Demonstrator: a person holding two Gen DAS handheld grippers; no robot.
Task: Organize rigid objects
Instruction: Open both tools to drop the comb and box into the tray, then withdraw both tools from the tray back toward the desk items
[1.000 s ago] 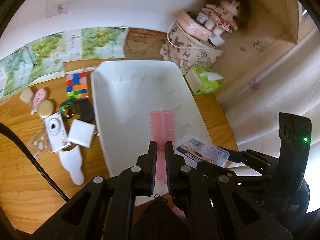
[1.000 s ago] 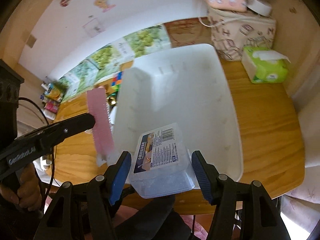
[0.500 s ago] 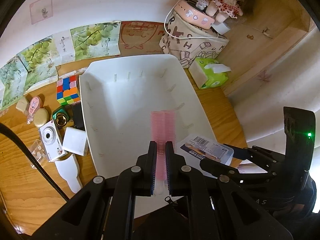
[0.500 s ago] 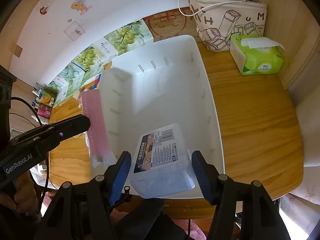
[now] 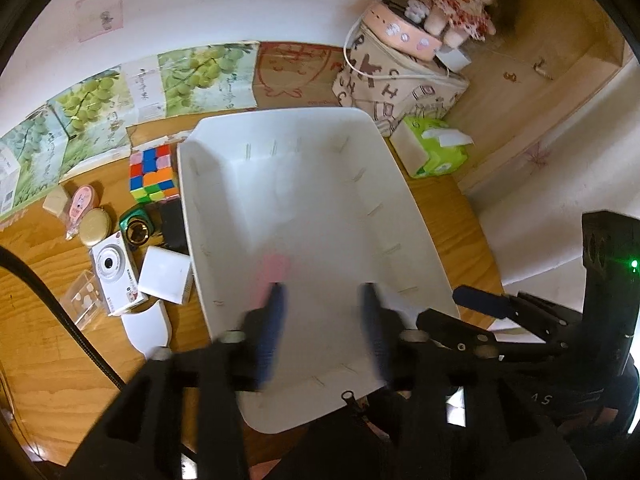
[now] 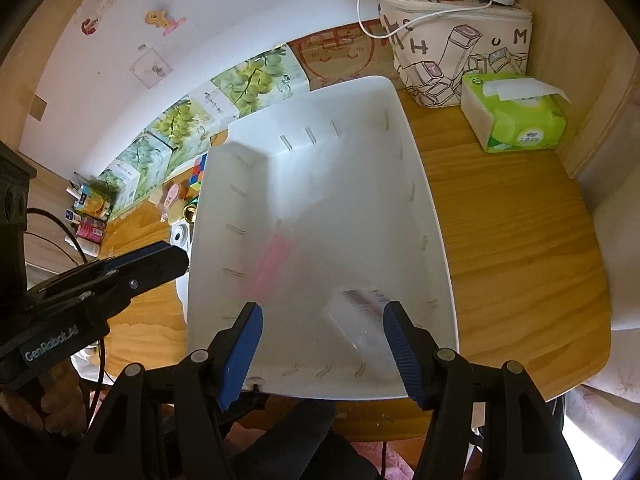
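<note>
A large white bin (image 5: 304,152) (image 6: 400,128) sits on the wooden table. My left gripper (image 5: 322,320) is open over its near end; a blurred pink comb (image 5: 272,272) is falling just beyond its left finger. The comb shows as a pink streak in the right wrist view (image 6: 268,266). My right gripper (image 6: 322,344) is open over the bin's near edge. A clear plastic box with a barcode label (image 6: 360,312), blurred, is dropping into the bin between its fingers.
Left of the bin lie a Rubik's cube (image 5: 154,174), a white camera (image 5: 114,276), a white square box (image 5: 164,276), a gold compact (image 5: 96,228) and other small items. A green tissue pack (image 6: 516,112) and a printed bag (image 6: 460,60) stand at the back right.
Both grippers have opened. The pink comb left the left gripper and the clear box left the right gripper; both are falling into the bin.
</note>
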